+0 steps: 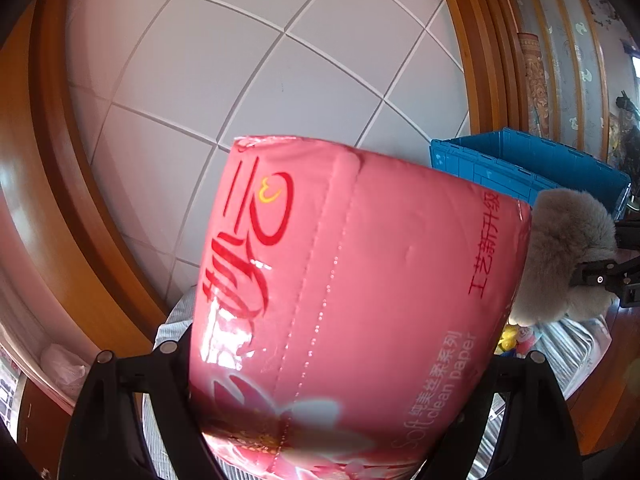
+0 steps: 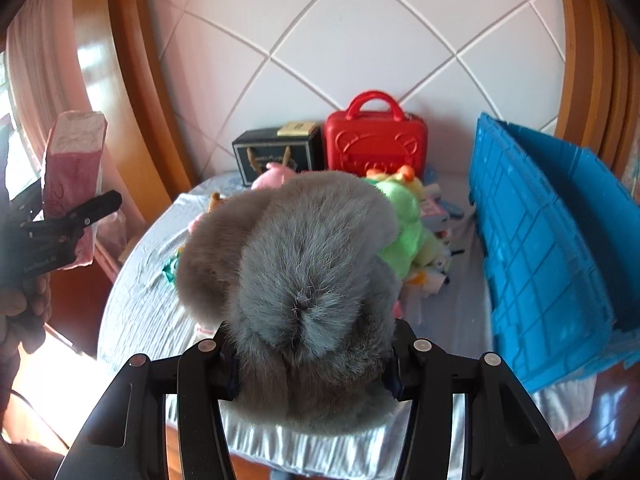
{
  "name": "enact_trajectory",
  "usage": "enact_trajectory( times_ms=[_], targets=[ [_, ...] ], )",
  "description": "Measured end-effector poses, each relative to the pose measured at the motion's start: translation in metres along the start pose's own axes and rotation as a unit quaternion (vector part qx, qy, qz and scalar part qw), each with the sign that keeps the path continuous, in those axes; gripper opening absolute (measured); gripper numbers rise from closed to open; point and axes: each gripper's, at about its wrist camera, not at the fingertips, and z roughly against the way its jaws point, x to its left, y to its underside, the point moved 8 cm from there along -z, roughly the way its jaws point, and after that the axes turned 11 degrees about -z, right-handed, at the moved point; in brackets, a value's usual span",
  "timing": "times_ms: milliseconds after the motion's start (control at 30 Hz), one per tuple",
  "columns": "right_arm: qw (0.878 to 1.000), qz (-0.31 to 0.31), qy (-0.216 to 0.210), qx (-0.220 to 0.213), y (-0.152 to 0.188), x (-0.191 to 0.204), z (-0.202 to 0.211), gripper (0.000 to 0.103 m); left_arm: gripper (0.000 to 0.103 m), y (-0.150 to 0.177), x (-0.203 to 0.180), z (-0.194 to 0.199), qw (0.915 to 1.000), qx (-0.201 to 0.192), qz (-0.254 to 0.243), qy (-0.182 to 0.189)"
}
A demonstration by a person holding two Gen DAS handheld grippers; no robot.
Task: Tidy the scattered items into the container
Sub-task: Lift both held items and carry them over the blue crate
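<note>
Tissue pack (image 1: 352, 300) clamped between left tongs (image 1: 340, 360)

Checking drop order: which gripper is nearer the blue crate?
Right, likely. The right gripper, shut on the grey plush, sits just left of the blue crate; the left gripper, holding the pink tissue pack, is farther left.

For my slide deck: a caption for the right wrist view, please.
Right gripper holds a fluffy grey plush toy above the cluttered bed, blue plastic crate alongside.

My left fingertips hidden behind the pink tissue pack (image 1: 352, 300), my right fingertips buried in grey fur (image 2: 308, 288), toys beyond it partly concealed.
</note>
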Motion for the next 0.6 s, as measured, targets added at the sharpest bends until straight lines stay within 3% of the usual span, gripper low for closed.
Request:
enact_trajectory(
  times_ms=[267,600],
  targets=[
    [0.999,-0.01,-0.005,-0.039,-0.061,-0.068,0.031,0.051,0.085,-0.082,-0.067,-0.026,0.9996,-0.018,-0.018,0.008],
    [0.997,-0.035,0.014,-0.066,-0.116,-0.197,0.058,0.051,0.085,-0.192,-0.179,-0.07,0.996,-0.048,-0.059,0.047]
  ],
)
